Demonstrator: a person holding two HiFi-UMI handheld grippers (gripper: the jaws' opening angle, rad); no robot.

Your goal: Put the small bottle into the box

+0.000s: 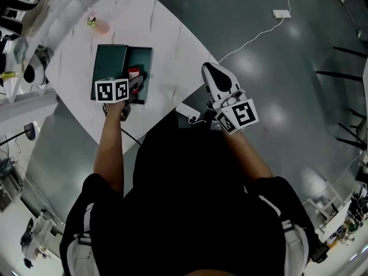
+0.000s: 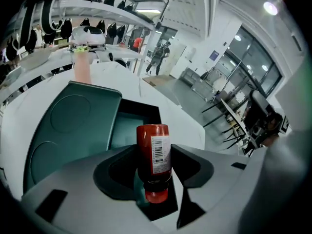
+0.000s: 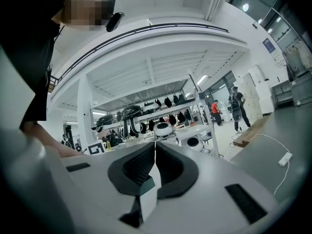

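A small red bottle with a white barcode label is clamped between the jaws of my left gripper, its red cap pointing back toward the camera. Below it lies the open dark green box, its lid folded out to the left. In the head view the left gripper hovers over the box with the bottle above the box's right half. My right gripper is shut and empty, raised off the table's right edge. Its jaws meet with nothing between them.
The box lies on a white table set cornerwise. A pink cup stands toward the far corner. A white device with a cable lies at the near edge. A white cord and power strip run over the grey floor.
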